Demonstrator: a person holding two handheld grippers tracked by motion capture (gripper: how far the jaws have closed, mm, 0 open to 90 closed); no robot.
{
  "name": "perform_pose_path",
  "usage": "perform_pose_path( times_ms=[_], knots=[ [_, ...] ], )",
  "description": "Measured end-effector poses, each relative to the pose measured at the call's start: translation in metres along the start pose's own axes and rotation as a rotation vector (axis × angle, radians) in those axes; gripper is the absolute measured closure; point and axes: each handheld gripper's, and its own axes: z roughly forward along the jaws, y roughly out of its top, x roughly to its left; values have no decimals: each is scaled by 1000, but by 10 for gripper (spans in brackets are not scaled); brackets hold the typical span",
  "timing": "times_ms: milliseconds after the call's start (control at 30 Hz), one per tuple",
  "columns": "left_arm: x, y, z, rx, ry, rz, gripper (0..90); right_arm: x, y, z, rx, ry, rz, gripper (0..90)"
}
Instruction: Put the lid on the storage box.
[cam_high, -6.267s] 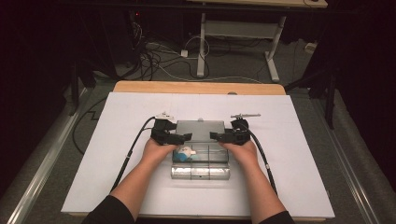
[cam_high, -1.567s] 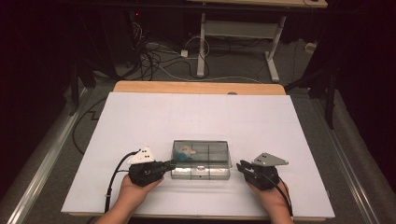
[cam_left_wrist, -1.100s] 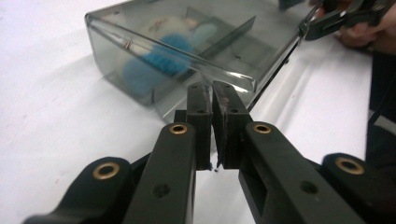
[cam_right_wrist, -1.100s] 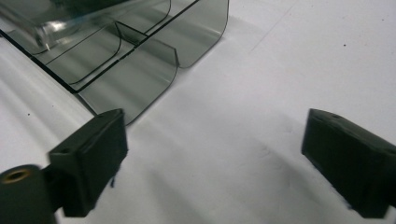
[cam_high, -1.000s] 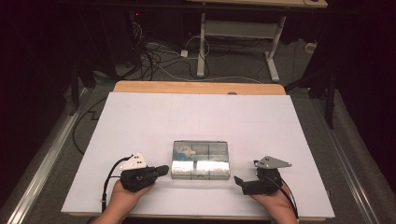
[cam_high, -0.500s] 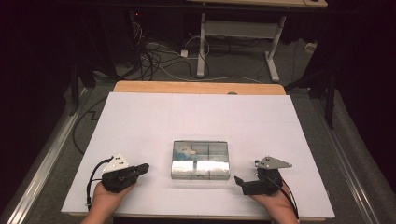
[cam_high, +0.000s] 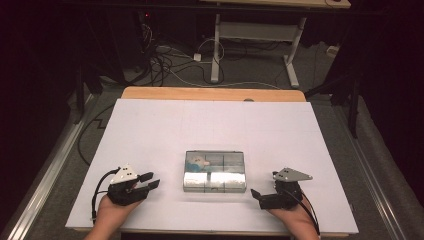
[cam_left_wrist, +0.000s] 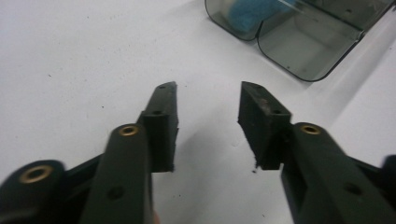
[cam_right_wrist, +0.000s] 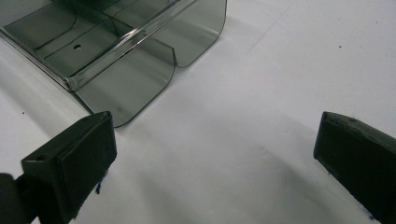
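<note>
The clear compartment box (cam_high: 215, 171) sits shut between the left gripper (cam_high: 150, 181) and right gripper (cam_high: 256, 194), both spread and empty; the job looks finished, with only withdrawal left.

The box (cam_high: 215, 171) sits on the table (cam_high: 210, 125), between the left gripper (cam_high: 149, 181) and right gripper (cam_high: 256, 195).

White-covered table (cam_high: 165, 125) seen from above, with a strip of bare wooden edge (cam_high: 210, 93) exposed along its far side. A clear plastic compartment box (cam_high: 215, 171) lies directly on the white surface, near the front edge and roughly centred; one far compartment holds a pale blue item (cam_high: 196, 161). The box sits flat.
</note>
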Motion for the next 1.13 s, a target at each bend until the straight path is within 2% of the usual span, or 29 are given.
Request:
perform_pose_path(
  times_ms=[167,267,467,800,1133],
  knots=[
    [-1,1,1,-7,25,11,304,0,0,0,-6,4,-3,2],
    [-1,2,0,-16,29,11,217,0,0,-1,-13,5,-6,2],
    [0,4,1,-33,52,-11,14,1,1,-4,-39,2,-9,2],
    [0,6,0,-65,42,-18,0,3,3,-15,-101,-8,-15,2],
    [1,5,-1,-71,51,-17,0,2,2,-13,-96,-5,-14,2]
  ],
)
